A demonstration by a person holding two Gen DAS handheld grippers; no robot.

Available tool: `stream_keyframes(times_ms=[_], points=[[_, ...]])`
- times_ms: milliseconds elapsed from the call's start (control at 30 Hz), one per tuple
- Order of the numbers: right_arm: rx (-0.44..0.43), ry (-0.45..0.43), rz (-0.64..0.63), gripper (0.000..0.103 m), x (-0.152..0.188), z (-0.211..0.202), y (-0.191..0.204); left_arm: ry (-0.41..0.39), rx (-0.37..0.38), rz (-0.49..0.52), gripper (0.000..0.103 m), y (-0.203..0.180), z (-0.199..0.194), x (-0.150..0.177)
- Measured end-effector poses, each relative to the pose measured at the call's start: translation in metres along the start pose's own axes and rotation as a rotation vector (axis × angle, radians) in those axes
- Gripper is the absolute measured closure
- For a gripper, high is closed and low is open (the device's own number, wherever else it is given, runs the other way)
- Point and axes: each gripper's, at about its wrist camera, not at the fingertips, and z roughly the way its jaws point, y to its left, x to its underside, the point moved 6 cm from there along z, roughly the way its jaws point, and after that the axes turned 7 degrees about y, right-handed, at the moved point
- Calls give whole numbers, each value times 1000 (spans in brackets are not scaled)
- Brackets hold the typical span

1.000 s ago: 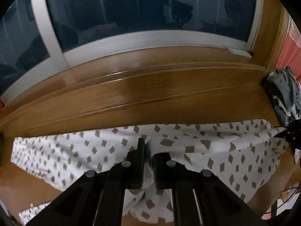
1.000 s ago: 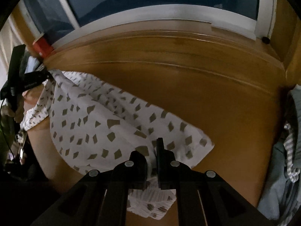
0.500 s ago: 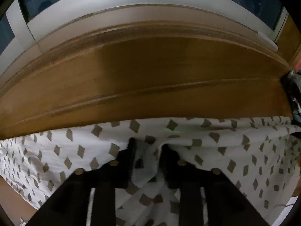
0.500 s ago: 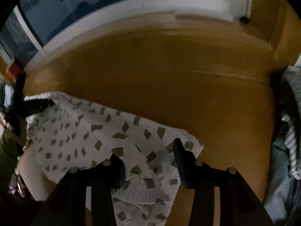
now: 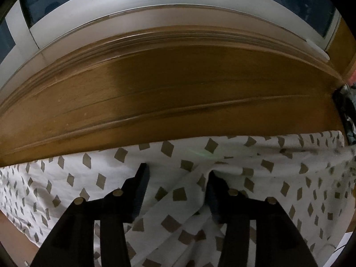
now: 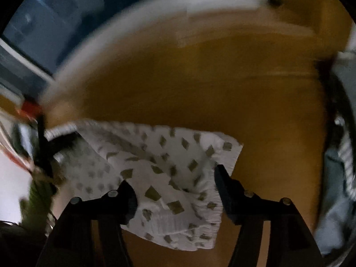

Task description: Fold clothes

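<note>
Garment: white patterned cloth (image 5: 222, 162), dotted all over with grey-brown diamonds, lying on the wooden table (image 5: 178, 93) with its far edge running straight across the boards, well short of the window frame (image 5: 155, 6)
Left gripper: the left gripper (image 5: 178, 175) hangs right over the cloth, jaws set wide apart, nothing pinched; a raised fold of fabric runs up through the gap between the two black fingers (image 5: 140, 182)
Fold under left gripper: the ridge climbs diagonally from the near edge towards the cloth's far hem, and the right finger tip is partly tucked behind it
Right gripper: over in the right wrist view, the right gripper (image 6: 175, 175) also stands wide open above the cloth (image 6: 169, 162), gripping nothing; the picture is blurred, so whether the finger tips touch the fabric I cannot tell
Cloth corner: a doubled, ribbed corner of the cloth lies between the right gripper's fingers, its edge pointing out past the right finger onto bare table (image 6: 200, 77)
Other laundry: a grey and striped heap of clothes (image 6: 338, 155) sits beyond the cloth's corner at the table's edge, apart from the cloth
Far end of cloth: the left gripper's dark frame (image 6: 44, 146) shows at the cloth's opposite end, with something red (image 6: 29, 109) just behind it, too blurred to name
</note>
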Motion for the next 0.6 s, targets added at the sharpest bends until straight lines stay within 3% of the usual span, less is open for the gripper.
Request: stream_keyframes(times_ms=[67,100,133,233,400,500,600], points=[[101,93,-29,41,-10,11,2,2,-3,-2,56,-1,-1,3],[79,90,-33,42,-13,7,6,0,-4,4,56,-3,-5,6],[50,84,-36,42,-15,3,11,-3,-6,10,56,-5,-9,8],[-189,-64,-12,42,-13,-35,29,-12,-12,29,58,-11,-21,15],[-119,-142,-40,42,20,-50,31,-65,9,98,59,-34,-52,24],[-69,-83,-3,42,37,-28,16,-83,34,142,59,-51,-61,29],[-65,-39,41,54,44,-5,4,-76,57,177,59,-69,-58,36]])
